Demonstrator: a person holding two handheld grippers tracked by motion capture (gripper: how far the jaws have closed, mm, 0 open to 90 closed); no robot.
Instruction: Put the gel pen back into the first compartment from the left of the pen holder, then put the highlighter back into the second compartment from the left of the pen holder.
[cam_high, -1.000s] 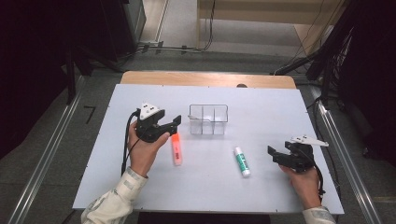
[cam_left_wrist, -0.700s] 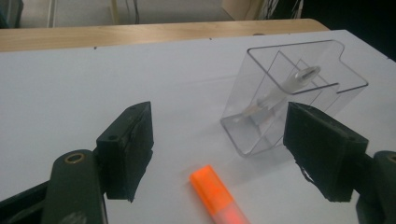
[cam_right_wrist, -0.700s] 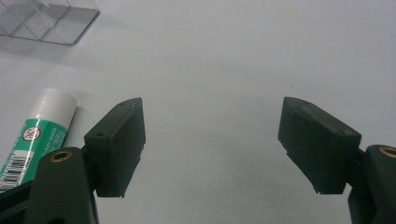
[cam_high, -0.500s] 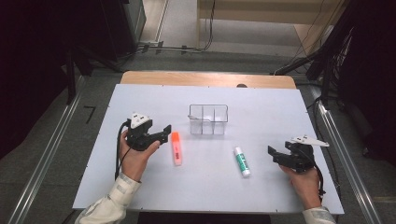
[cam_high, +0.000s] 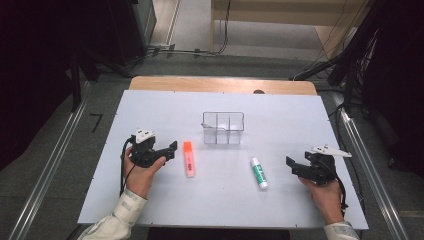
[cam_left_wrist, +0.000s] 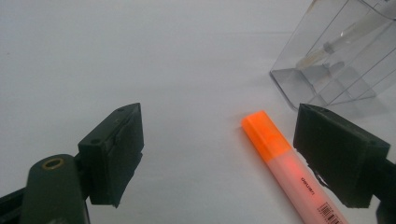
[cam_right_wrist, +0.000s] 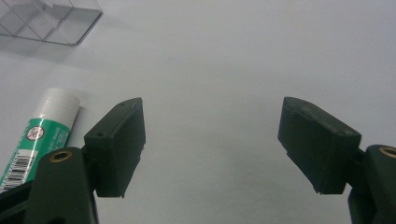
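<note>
**Both grippers wide, nothing held**

Nearest the person, the right gripper (cam_high: 295, 167) rests low on the white tabletop (cam_high: 300, 115), its jaws spread wide and empty; the green-and-white glue stick (cam_high: 259, 173) lies near it toward the table's middle, untouched. The left gripper (cam_high: 170, 149) also stands with jaws parted and empty, the orange highlighter pen (cam_high: 189, 158) lying flat just beside its tips. Farther back, near the table's centre, the clear plastic divided organiser box (cam_high: 223, 128) holds a pale pen-like item.
</note>
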